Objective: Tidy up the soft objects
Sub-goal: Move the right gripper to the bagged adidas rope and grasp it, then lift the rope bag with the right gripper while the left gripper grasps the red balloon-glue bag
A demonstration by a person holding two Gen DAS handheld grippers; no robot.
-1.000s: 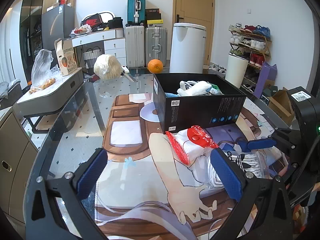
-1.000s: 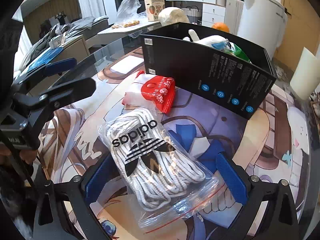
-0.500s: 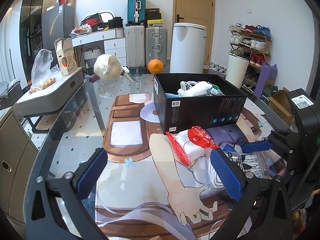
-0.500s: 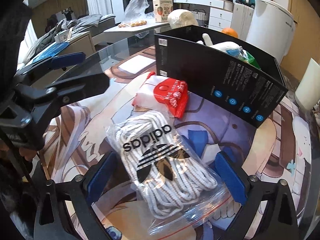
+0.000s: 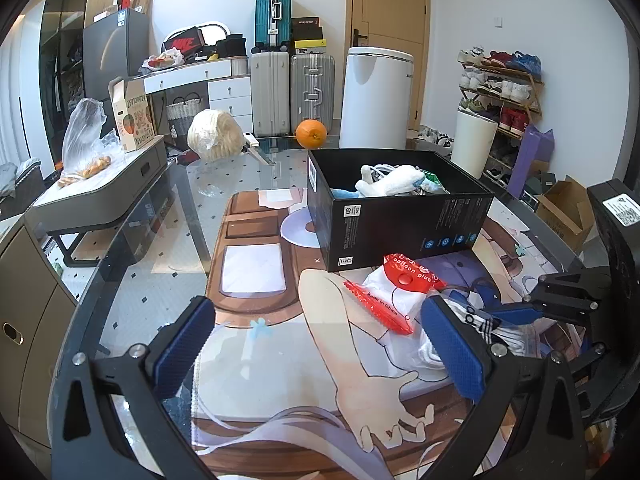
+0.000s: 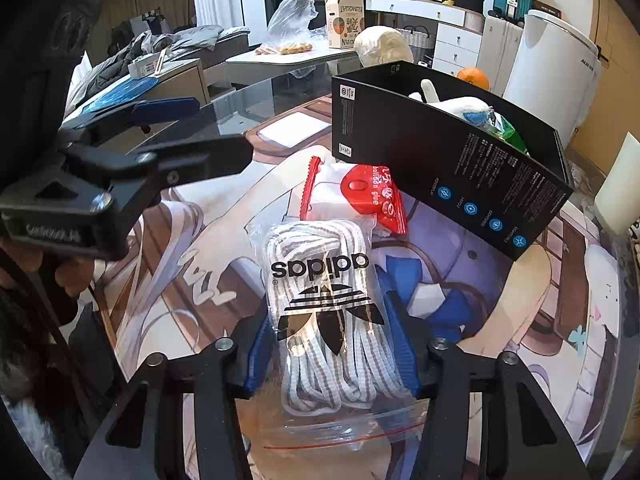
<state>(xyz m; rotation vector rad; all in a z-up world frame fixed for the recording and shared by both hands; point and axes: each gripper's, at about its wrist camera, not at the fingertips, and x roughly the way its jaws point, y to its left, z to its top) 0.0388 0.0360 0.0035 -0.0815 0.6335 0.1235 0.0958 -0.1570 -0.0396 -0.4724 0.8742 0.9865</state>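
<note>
Right gripper [image 6: 332, 344]: jaws just closed in, pads squeezing laces bag [image 6: 324, 312]; red packet [image 6: 372, 196] ahead, box [image 6: 452, 160] beyond. Left gripper [image 5: 320, 348]: wide, empty.

Right gripper [image 6: 332, 344] jaws just closing

Both your views are bright and evenly lit, looks like soft daylight filling the room, and the white wall [image 5: 472, 8] is close to washed out. The glass surface [image 5: 132, 280] throws pale reflections. Shadows stay soft. Fisheye bends everything hard toward the dark round edges, so your corners go black. Focus is sharp throughout, no motion blur.
</note>
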